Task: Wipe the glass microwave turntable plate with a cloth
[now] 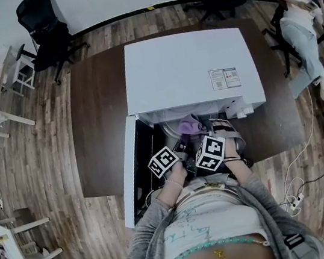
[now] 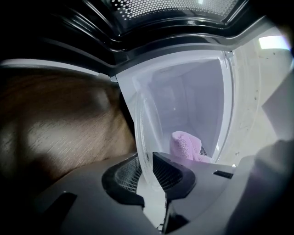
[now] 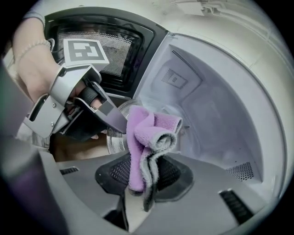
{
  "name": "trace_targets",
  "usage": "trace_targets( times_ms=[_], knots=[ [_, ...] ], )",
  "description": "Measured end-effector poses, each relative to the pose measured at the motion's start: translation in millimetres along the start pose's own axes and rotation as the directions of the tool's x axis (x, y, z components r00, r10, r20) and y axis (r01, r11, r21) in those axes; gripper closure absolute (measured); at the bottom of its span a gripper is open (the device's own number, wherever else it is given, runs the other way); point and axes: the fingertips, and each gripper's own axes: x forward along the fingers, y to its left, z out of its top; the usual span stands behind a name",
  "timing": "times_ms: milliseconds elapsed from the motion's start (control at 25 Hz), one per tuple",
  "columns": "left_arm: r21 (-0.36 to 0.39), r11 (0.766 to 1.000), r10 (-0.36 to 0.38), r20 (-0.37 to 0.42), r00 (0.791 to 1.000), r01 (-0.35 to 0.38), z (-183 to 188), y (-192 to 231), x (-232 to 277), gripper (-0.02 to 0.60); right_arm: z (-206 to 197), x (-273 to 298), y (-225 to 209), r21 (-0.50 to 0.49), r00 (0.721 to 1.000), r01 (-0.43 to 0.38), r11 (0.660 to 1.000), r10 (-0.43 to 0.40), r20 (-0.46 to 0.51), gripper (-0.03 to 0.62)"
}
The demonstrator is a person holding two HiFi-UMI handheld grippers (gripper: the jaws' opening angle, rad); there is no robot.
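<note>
At the centre of the head view, a white microwave [image 1: 183, 70] was seen on a brown table [image 1: 94, 106], its door [image 1: 128, 168] swung open at lower left. The left gripper [image 2: 146, 165] was clamped on the rim of the glass plate [image 2: 183, 92], which was held on edge at the oven's mouth. The right gripper [image 3: 143, 175] was closed on a folded purple cloth [image 3: 147, 133], held near the plate. Whether they touched could not be told.
</note>
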Motion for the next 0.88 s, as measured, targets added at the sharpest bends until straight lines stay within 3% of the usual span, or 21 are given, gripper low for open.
trace_targets(
  times_ms=[480,880],
  knots=[
    [0.027,0.999,0.027,0.003,1.000,-0.027,4,-2,4,0.505,-6,-21,-15,0.008,0.999,-0.010,1.000,0.010,0.049,0.471],
    [0.004,0.999,0.048,0.002,0.999,-0.048,7,-2,8,0.505,-7,-30,-16,-0.068,0.997,-0.011,0.998,0.017,0.082,0.471]
  ],
)
